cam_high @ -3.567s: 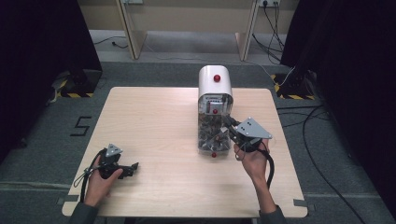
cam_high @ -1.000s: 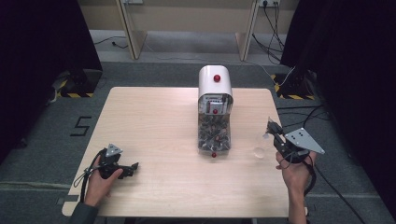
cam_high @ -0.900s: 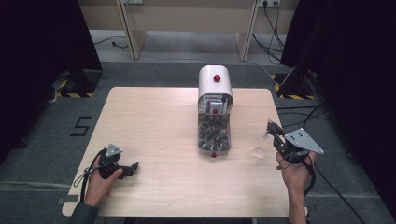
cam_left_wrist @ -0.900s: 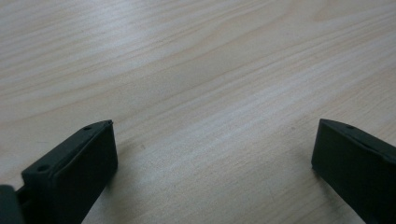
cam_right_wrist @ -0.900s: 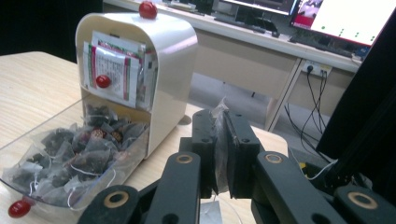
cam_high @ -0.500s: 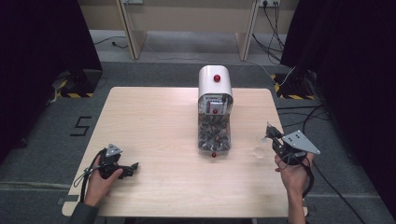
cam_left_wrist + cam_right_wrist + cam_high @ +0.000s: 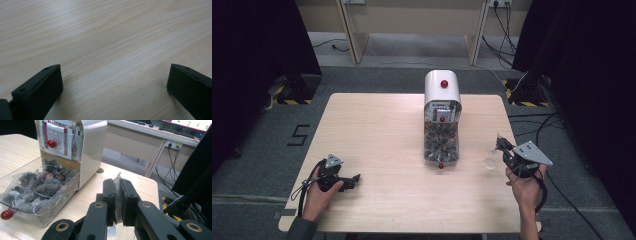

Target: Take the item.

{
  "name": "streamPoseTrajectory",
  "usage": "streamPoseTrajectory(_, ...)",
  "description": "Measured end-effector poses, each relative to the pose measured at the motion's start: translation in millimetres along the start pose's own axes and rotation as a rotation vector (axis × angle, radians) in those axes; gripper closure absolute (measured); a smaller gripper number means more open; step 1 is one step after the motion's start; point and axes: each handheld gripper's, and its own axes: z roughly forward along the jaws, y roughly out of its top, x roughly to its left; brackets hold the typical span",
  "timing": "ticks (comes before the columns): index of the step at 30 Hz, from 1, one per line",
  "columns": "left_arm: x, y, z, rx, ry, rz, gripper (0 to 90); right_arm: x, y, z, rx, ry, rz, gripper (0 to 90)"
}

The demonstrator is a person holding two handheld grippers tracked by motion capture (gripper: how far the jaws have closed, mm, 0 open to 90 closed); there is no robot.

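Leftward-shifted right claw (image 7: 117, 202), translucent sachet (image 7: 117, 185)

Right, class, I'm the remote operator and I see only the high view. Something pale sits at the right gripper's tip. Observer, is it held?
Observer: Yes. In the right gripper view the right gripper is shut on a clear tea sachet, pinched between its two black pads.
Operator: And the drawer of the dispenser?
Observer: The clear drawer is pulled out and heaped with more sachets; a red knob is on its front.
Operator: Is the left gripper holding anything?
Observer: No. The left gripper is open, with bare wooden table between its jaws.
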Motion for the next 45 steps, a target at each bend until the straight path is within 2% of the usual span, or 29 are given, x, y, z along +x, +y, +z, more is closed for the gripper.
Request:
streamPoseTrajectory(13,0.0,0.0,0.0,0.0,0.0,0.0,0.0,-1.0,-8.8,7.1,0.044,0.011,0.0,84.1)
streamPoseTrajectory(31,0.0,0.0,0.0,0.0,0.0,0.0,0.0,-2.7,-24.1,19.1,0.116,0.027,0.025,84.0)
streamPoseTrajectory(42,0.0,0.0,0.0,0.0,0.0,0.0,0.0,-3.0,-25.8,21.6,0.126,0.027,0.003,83.5)
streamPoseTrajectory(45,0.0,0.0,0.0,0.0,0.0,0.0,0.0,-3.4,-29.6,24.2,0.143,0.034,0.019,81.0)
